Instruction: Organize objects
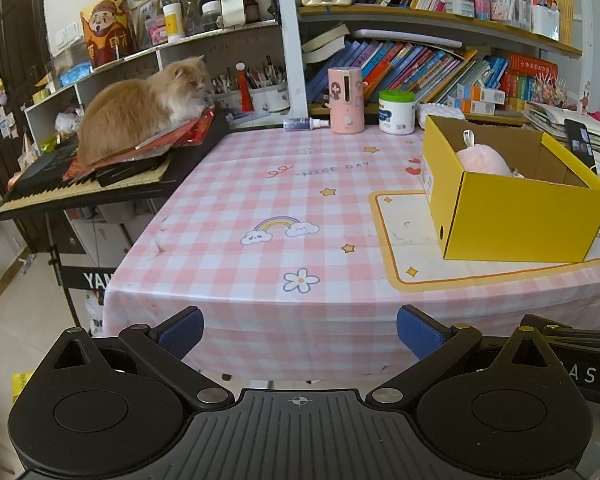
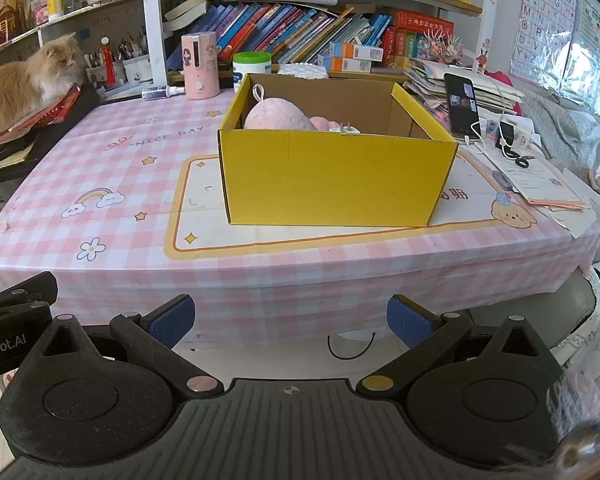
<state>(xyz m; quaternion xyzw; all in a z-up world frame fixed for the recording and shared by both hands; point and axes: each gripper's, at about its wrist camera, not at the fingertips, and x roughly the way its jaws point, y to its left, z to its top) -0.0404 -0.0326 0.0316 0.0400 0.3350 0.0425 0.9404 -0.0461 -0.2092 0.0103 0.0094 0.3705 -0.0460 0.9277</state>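
Note:
A yellow cardboard box [image 2: 336,176] stands open on the pink checked table [image 2: 112,168]; it also shows in the left wrist view [image 1: 516,216]. Inside it lie a pink plush toy [image 2: 278,118] and a white plug adapter [image 2: 346,130]; the plush also shows in the left wrist view [image 1: 482,162]. My left gripper [image 1: 300,334] is open and empty, held off the table's front edge. My right gripper [image 2: 290,322] is open and empty, in front of the box and off the table edge.
A pink humidifier [image 2: 200,66], a small spray bottle [image 2: 162,91] and a green-lidded jar [image 2: 252,70] stand at the table's back. A cat [image 1: 140,110] sits on a keyboard piano [image 1: 100,184] at the left. Papers, a phone [image 2: 462,104] and cables lie at the right.

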